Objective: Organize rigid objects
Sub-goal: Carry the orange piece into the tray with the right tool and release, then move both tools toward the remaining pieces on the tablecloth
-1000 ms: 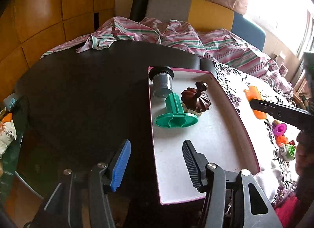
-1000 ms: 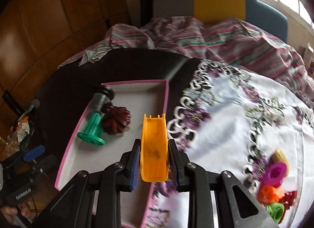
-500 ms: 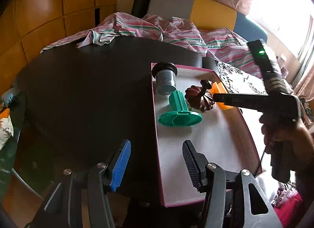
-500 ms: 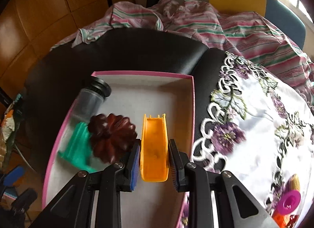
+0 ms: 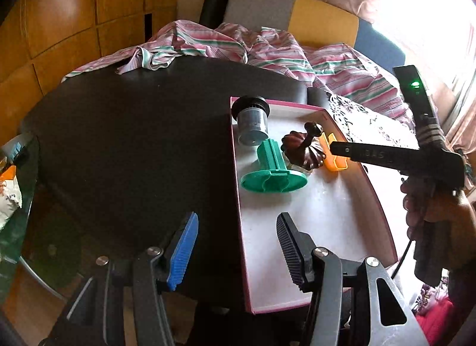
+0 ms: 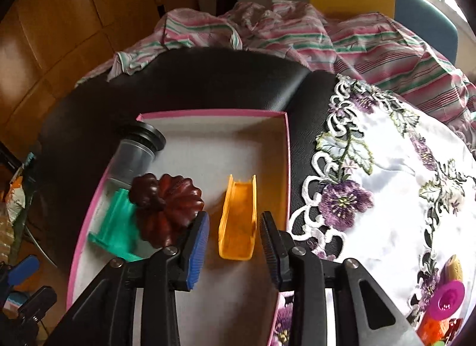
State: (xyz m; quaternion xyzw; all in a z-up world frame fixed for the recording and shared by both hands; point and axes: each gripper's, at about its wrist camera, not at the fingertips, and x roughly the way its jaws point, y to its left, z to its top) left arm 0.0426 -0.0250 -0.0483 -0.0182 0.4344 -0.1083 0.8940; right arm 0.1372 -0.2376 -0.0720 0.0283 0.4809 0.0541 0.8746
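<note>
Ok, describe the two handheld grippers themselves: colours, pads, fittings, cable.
Both are black, angular, with silver pivot screws. The left gripper and right gripper each carry one ribbed blue pad and one ribbed black pad. The right one's body shows a green light, and a black cable hangs below.

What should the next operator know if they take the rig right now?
Left tongs: open, empty, over the box's near left edge.
Right tongs: opening, pads clear of the orange channel piece between them.
Done: orange piece, dark fluted mould, green spool and grey canister are in the box.
Left: small toys on the embroidered cloth.
</note>
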